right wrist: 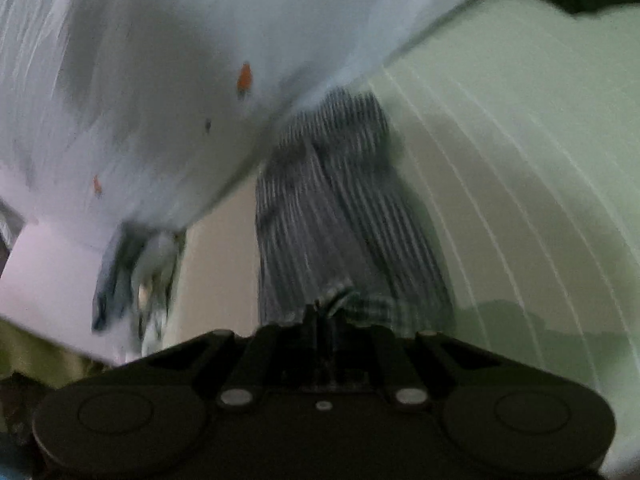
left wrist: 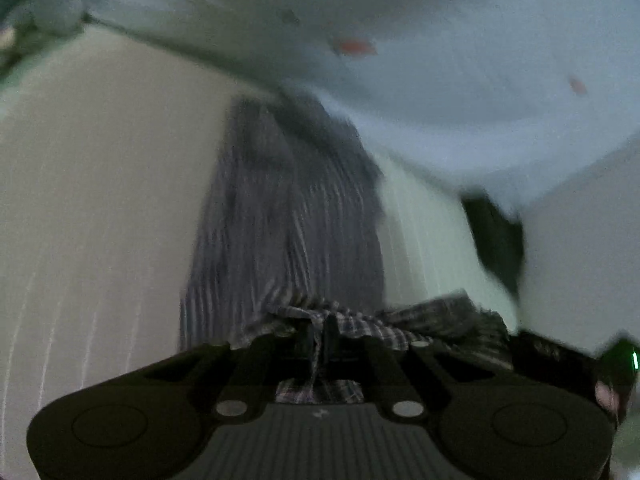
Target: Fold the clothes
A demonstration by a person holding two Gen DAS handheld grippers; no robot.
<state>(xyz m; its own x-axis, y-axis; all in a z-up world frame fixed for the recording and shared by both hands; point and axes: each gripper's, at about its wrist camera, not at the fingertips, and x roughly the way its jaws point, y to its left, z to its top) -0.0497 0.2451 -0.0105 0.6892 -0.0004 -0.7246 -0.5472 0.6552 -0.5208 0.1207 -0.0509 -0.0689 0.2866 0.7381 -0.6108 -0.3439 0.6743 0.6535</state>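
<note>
A grey-blue checked garment (left wrist: 288, 216) hangs stretched away from my left gripper (left wrist: 320, 332), which is shut on its bunched edge. The same checked garment (right wrist: 340, 208) shows in the right wrist view, and my right gripper (right wrist: 320, 316) is shut on another part of its edge. The far end of the garment lies under or against a pale blue cloth (left wrist: 440, 60) with small red marks, also in the right wrist view (right wrist: 160, 80). Both views are motion-blurred.
A pale cream surface with thin lines (left wrist: 100, 200) lies below the garment, also in the right wrist view (right wrist: 520, 160). A crumpled blue-white item (right wrist: 132, 280) sits at the left. A dark object (left wrist: 500, 240) is at the right.
</note>
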